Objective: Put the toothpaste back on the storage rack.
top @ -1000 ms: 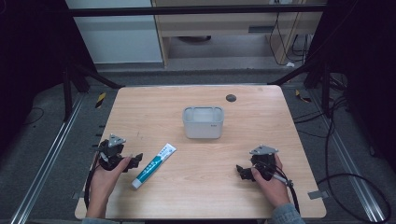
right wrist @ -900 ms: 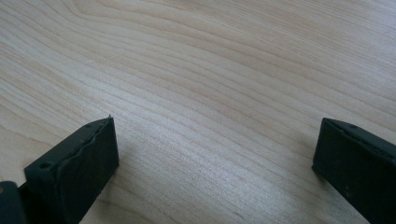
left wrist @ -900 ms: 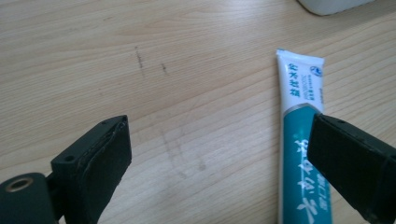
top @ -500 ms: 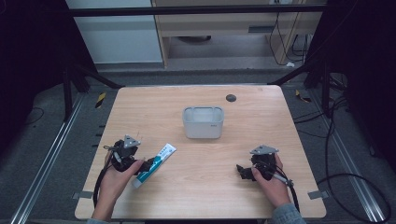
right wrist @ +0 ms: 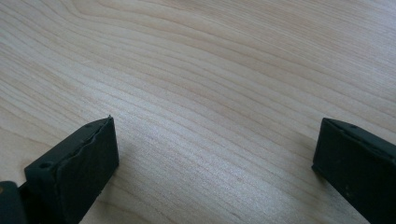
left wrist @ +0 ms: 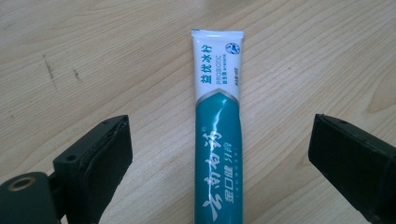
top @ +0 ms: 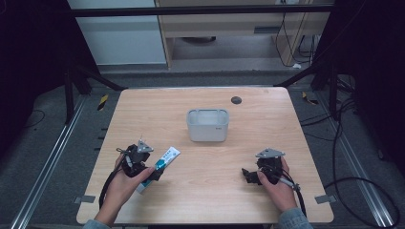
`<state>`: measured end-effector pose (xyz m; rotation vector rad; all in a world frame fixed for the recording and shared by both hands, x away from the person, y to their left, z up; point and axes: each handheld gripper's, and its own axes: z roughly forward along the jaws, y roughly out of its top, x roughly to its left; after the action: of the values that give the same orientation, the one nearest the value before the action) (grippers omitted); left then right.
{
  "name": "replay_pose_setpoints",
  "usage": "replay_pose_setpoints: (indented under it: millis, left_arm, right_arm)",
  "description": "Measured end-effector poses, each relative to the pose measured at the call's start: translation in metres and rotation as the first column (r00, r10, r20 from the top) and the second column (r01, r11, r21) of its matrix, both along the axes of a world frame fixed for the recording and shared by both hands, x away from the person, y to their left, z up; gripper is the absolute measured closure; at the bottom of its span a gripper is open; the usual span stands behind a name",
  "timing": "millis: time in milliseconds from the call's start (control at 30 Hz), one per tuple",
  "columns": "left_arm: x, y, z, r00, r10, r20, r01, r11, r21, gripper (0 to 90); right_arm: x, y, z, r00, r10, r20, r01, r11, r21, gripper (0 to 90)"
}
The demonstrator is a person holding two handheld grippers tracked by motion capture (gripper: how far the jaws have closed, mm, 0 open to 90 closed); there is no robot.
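A teal and white toothpaste tube (left wrist: 218, 135) lies flat on the wooden table (top: 200, 191), its white crimped end pointing away from me. My left gripper (left wrist: 219, 158) is open, and its two black jaws stand well apart on either side of the tube without touching it. From the high view the left gripper (top: 154, 172) sits over the tube (top: 165, 160) near the table's front left. My right gripper (top: 246, 175) rests at the front right, and in the right gripper view the right gripper (right wrist: 215, 158) is open over bare wood.
A grey-white rectangular plastic bin (top: 207, 124) stands in the middle of the table. A small dark round disc (top: 236, 99) lies near the far edge. Metal rails and cables run along the floor on both sides.
My left gripper has moved right, from beside the tube to straddling it. The tube and the right gripper have stayed in place.
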<state>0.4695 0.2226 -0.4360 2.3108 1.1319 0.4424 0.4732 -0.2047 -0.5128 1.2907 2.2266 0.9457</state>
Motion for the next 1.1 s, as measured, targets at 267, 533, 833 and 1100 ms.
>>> replay_pose_setpoints:
  millis: [267, 533, 833, 1100]
  left_arm:
    - [0.008, -0.007, 0.005, 0.9986, -0.033, -0.042, 0.036, 0.9967, 0.073, 6.6]
    - [0.019, -0.011, 0.004, 0.9939, -0.052, -0.097, 0.061, 0.9933, 0.098, 14.7]
    - [0.032, -0.024, -0.001, 0.9861, -0.079, -0.146, 0.1, 0.9843, 0.145, 27.4]
    - [0.047, -0.033, -0.007, 0.9767, -0.088, -0.196, 0.124, 0.9766, 0.176, 41.2]
  right_arm:
    - [0.0, 0.0, 0.0, 1.0, 0.0, 0.0, 0.0, 1.0, 0.0, 0.4]
    - [0.0, 0.0, 0.0, 1.0, 0.0, 0.0, 0.0, 1.0, 0.0, 0.4]
    - [0.0, 0.0, 0.0, 1.0, 0.0, 0.0, 0.0, 1.0, 0.0, 0.4]
    - [0.0, 0.0, 0.0, 1.0, 0.0, 0.0, 0.0, 1.0, 0.0, 0.4]
